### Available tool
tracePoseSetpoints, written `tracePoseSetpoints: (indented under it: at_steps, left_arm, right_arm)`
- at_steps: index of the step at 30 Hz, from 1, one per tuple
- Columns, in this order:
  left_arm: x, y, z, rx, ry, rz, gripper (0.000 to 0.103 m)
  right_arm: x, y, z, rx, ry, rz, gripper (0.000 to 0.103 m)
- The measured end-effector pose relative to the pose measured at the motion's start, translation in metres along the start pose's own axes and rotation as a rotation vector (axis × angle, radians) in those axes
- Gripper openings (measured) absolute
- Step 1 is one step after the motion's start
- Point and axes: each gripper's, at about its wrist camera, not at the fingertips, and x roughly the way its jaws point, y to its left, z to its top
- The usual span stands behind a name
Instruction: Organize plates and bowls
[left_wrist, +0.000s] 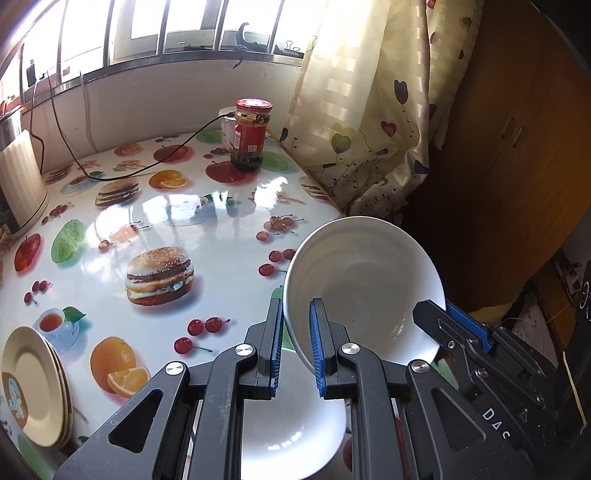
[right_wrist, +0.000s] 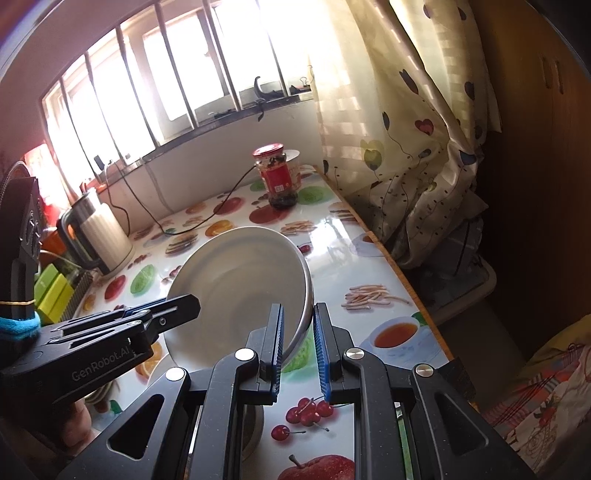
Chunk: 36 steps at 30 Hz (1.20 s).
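Between the two grippers a white bowl (left_wrist: 364, 284) hangs tilted above the table (left_wrist: 221, 229), its rim pinched on one side by the left gripper (left_wrist: 297, 347) and on the other by the right gripper (right_wrist: 299, 343). Below lies what looks like a second bowl (left_wrist: 295, 435). Plates (left_wrist: 33, 384) sit stacked left; farther back stands a jar (left_wrist: 251, 134)

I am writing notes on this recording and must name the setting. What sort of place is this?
Most likely a home kitchen or dining corner. A table with a food-print cover holds a jar, a kettle and stacked plates, beside a barred window with a curtain.
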Motion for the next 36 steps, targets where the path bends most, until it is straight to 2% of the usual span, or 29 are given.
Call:
tracePoseSetpoints:
  at_steps: [16,36]
  left_arm:
    - [-0.026,0.020,-0.019,-0.041,-0.024,0.008,0.015]
    - [-0.041,0.047,-0.045,-0.097,-0.016,0.031,0.015]
  right_arm:
    - [-0.017,0.029,-0.015,-0.023,-0.006,0.035,0.016]
    - [-0.015,0.057,-0.039,-0.049,0.039,0.073,0.016]
